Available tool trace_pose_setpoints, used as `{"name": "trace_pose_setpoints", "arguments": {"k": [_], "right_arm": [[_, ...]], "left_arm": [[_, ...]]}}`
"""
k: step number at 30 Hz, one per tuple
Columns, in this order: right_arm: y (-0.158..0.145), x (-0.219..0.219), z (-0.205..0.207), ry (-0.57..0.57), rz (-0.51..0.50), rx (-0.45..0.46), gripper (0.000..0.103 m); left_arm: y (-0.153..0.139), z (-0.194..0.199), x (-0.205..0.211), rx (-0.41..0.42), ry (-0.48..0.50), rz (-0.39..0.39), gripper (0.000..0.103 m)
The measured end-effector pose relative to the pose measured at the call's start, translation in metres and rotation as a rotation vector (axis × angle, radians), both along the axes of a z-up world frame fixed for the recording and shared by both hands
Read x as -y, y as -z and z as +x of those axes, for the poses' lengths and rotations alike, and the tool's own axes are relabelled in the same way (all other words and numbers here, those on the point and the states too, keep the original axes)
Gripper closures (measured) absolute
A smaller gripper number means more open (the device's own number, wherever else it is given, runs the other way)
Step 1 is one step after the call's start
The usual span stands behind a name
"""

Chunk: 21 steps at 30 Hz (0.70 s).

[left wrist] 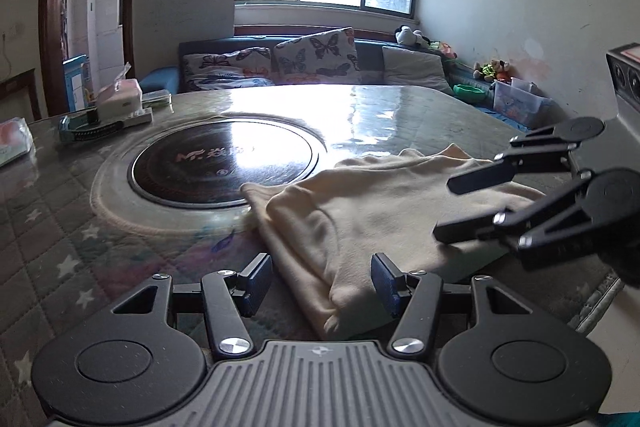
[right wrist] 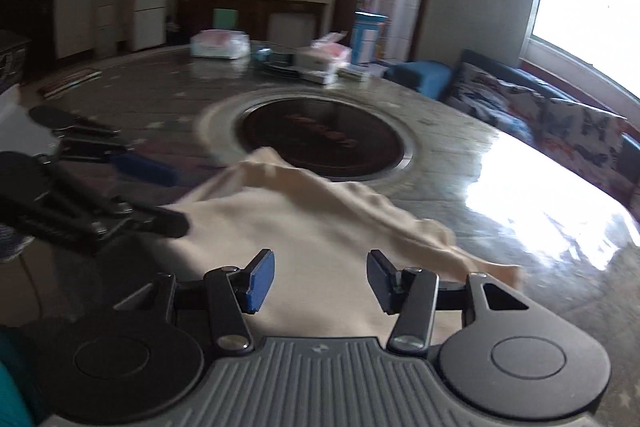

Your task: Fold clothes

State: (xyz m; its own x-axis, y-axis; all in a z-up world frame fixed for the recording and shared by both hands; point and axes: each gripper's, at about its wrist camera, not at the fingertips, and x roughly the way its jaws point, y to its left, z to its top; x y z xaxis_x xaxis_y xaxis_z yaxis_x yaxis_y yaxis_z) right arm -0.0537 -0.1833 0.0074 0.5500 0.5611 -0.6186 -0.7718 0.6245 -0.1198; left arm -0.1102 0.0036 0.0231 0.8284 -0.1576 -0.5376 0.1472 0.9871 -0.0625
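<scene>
A cream garment (left wrist: 360, 211) lies bunched on the near part of the table, one corner reaching the dark round plate. My left gripper (left wrist: 322, 283) hovers open over the garment's near fold, nothing between its fingers. In the left wrist view my right gripper (left wrist: 448, 209) comes in from the right, open above the cloth. The right wrist view shows the same cream garment (right wrist: 304, 227) spread ahead, with a rumpled ridge running to the right. My right gripper (right wrist: 320, 279) is open just above it, and the left gripper (right wrist: 176, 197) enters from the left, open, at the cloth's edge.
A dark round hotplate (left wrist: 224, 163) is set in the middle of the star-patterned table (left wrist: 60, 227). Tissue packs and boxes (left wrist: 120, 99) crowd the far left side. A blue sofa with butterfly cushions (left wrist: 304, 59) stands beyond the table under the window.
</scene>
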Motion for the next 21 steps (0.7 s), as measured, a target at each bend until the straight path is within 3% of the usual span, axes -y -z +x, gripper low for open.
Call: {"name": "trace_pose_setpoints", "arguments": {"k": [6,16,21], "right_arm": [[0.011,-0.020,-0.010,-0.036,-0.038,0.013,0.051],[-0.003,-0.030,-0.020,-0.109,-0.038,0.020,0.051],[0.001,-0.051,-0.033,-0.215,-0.090,0.035,0.051]], "left_arm": [[0.006,-0.004,0.002,-0.002,-0.010,0.012,0.043],[-0.001,0.000,-0.023,-0.031,-0.036,-0.136,0.043],[-0.007,0.003,-0.043,-0.034,-0.114,-0.170,0.045]]}}
